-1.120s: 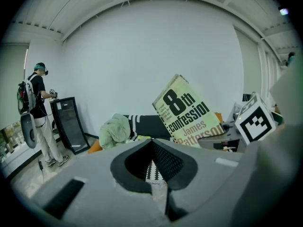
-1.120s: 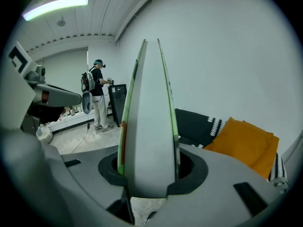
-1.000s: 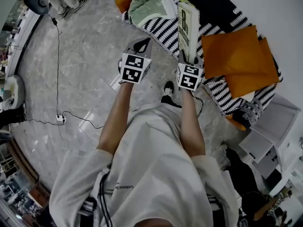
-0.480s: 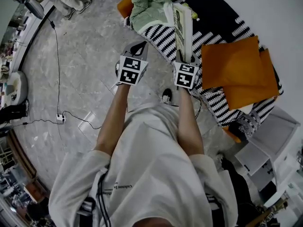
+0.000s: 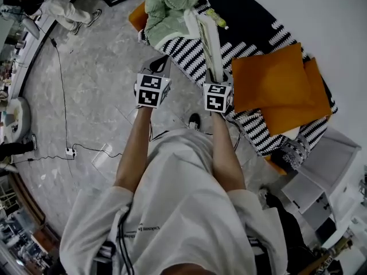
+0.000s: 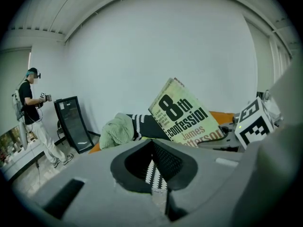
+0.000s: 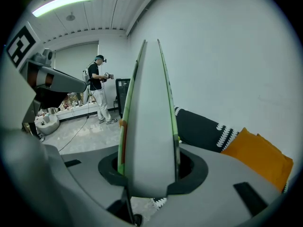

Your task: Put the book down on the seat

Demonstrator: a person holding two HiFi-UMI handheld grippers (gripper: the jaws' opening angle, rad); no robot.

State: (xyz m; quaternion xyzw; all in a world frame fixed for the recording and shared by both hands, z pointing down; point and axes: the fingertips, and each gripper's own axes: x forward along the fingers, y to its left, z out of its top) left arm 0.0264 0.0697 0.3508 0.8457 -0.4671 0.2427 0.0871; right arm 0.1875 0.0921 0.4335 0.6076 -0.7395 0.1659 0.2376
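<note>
Head view: book [image 5: 209, 39] now edge-on, moved further over striped seat [image 5: 182, 51], upright in right tool [image 5: 216, 76] clamp; left tool [image 5: 159, 66] closed, empty. Lowering still pending.

Pretty even, cool indoor light, mostly off a long white ceiling light strip [image 7: 64, 2]. Faint sheen on the glossy grey marble floor [image 5: 97, 67], soft shadows only. Heavy fisheye bending and black corners in both gripper views. Bit soft up close on the pale green paperback book [image 7: 147, 126].
</note>
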